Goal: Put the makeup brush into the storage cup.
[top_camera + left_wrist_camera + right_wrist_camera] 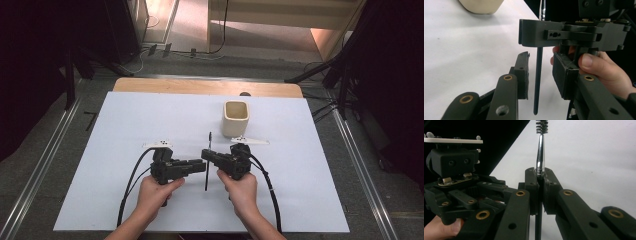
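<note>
Handover mid-way, centre of the high view: brush (207,160) pinched upright in right tongs (540,173), pressed tight on its handle. Left tongs (541,75) spread around the handle, not pressing. Still left, probably: dropping it into the cup (235,118), upper middle, apparently empty.

A white table (150,115) carries one cream square cup (235,118) toward its far side.
</note>
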Motion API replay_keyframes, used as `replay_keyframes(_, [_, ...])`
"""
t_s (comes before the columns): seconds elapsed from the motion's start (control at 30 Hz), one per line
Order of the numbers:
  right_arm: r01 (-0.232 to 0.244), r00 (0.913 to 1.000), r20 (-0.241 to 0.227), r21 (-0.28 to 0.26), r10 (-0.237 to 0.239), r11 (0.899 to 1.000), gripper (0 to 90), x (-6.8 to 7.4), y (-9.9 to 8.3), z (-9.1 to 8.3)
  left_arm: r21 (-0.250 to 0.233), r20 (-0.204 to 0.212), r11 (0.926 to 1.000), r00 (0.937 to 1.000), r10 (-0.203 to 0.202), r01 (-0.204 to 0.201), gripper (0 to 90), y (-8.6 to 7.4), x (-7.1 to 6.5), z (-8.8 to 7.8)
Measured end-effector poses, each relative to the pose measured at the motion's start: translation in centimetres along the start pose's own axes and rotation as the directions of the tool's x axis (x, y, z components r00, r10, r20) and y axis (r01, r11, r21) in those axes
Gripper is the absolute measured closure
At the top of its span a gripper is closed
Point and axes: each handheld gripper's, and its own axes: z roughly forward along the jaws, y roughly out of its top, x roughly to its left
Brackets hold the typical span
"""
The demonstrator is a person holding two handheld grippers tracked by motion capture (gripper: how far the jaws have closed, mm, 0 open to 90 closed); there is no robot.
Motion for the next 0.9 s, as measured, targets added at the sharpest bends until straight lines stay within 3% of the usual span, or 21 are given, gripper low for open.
replay_keyframes(0.03, [0.004, 1.0000, 0.002, 0.000, -0.004, 1.000, 85.7, -0.1, 0.0, 0.0, 0.010, -0.002, 1.0000, 1.0000, 0.001, -0.001, 54.5, 0.1, 0.1, 0.0])
replay_keyframes(0.17, [0.002, 1.0000, 0.004, 0.005, -0.002, 1.000, 85.7, -0.2, 0.0, 0.0, 0.036, -0.011, 0.9992, 0.9997, 0.020, -0.020, 52.2, 0.3, 0.3, -0.4])
replay_keyframes(0.23, [0.006, 1.0000, 0.006, 0.007, -0.006, 1.000, 85.7, -0.2, 0.1, -0.1, 0.046, -0.013, 0.9985, 0.9995, 0.029, -0.029, 43.6, 0.5, 0.3, -0.4])
replay_keyframes(0.9, [0.010, 0.9999, -0.005, 0.032, -0.010, 0.999, 85.6, -0.7, 0.2, -0.3, 0.140, 0.042, 0.9896, 0.9988, 0.026, -0.031, 43.5, 0.7, 0.9, -1.7])
